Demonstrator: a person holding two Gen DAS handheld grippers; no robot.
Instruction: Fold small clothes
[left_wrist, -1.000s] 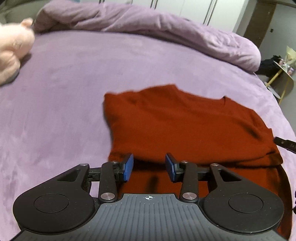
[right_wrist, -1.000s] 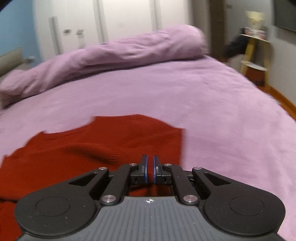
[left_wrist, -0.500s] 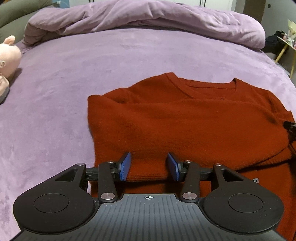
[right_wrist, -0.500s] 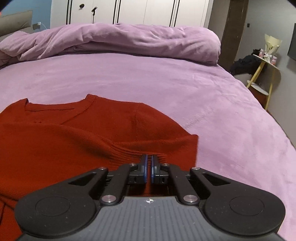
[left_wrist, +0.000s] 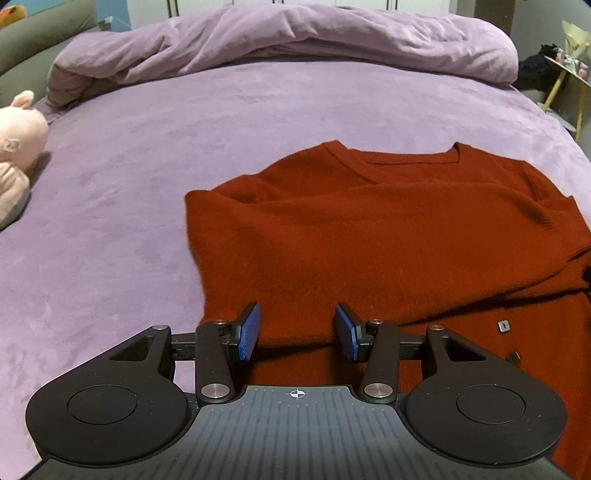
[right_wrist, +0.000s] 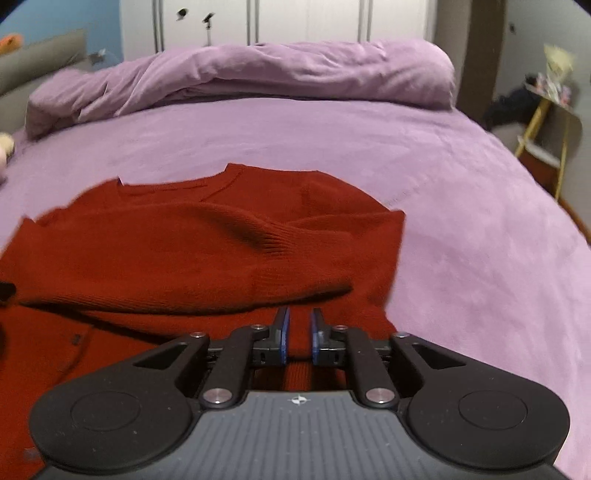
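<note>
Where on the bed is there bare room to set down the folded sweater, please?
Bare bedspread lies between the red sweater and the pink plush toy, between its collar and the rolled duvet, and right of it. Near both grippers, sweater fills the space.

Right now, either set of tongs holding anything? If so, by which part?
Nothing held. Left tongs are open wide over the red sweater. Right tongs are slightly parted, with no fabric pinched between the pads.

Your rust-red knit sweater (left_wrist: 388, 236) (right_wrist: 192, 251), lying flat on the bed, neckline away from you, both sleeves folded across the body, ribbed cuff on top, lower hem nearest you
</note>
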